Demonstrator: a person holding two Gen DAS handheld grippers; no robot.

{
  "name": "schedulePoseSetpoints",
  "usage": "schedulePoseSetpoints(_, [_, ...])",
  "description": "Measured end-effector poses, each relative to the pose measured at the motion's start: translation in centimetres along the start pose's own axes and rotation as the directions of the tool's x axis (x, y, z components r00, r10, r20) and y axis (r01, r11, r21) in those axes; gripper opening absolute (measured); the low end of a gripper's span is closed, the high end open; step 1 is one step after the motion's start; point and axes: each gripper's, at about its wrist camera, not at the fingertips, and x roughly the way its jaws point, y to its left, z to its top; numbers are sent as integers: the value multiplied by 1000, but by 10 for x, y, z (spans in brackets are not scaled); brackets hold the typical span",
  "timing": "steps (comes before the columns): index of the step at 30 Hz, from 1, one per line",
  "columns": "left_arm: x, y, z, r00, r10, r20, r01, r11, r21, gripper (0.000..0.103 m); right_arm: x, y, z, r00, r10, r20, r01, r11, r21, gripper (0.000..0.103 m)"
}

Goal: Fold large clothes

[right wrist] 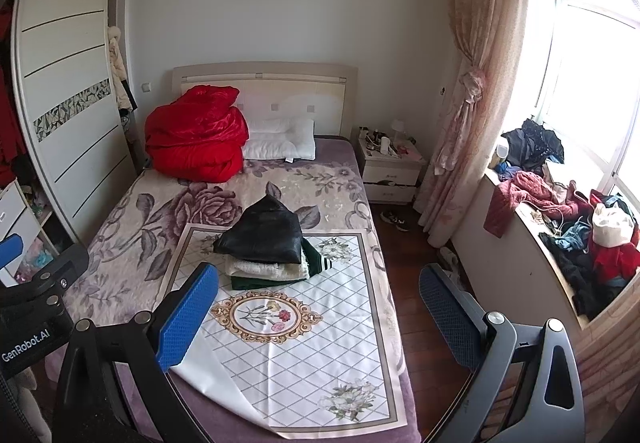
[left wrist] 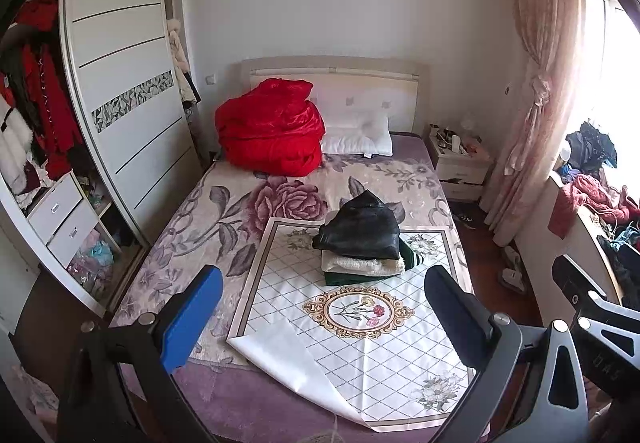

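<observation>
A stack of folded clothes sits on a white diamond-patterned mat (left wrist: 360,331) on the bed: a black shiny garment (left wrist: 360,231) on top, a cream fleece one (left wrist: 360,266) under it, a dark green one at the bottom. The stack also shows in the right wrist view (right wrist: 262,233), on the mat (right wrist: 312,355). My left gripper (left wrist: 324,319) is open and empty, held above the mat's near end. My right gripper (right wrist: 320,319) is open and empty, over the bed's right edge. The mat's near left corner is turned up.
A red quilt (left wrist: 272,127) and a white pillow (left wrist: 360,135) lie at the headboard. An open wardrobe (left wrist: 120,83) stands left. A nightstand (right wrist: 390,167), a curtain (right wrist: 476,83) and a window ledge piled with loose clothes (right wrist: 568,211) are right. Shoes lie on the floor.
</observation>
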Motion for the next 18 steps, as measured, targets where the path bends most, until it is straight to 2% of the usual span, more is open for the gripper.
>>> schedulePoseSetpoints(18, [-4, -1, 2, 1000, 3, 8, -3, 1000, 3, 103, -5, -3, -1, 1000, 3, 5, -3, 1000, 4, 102])
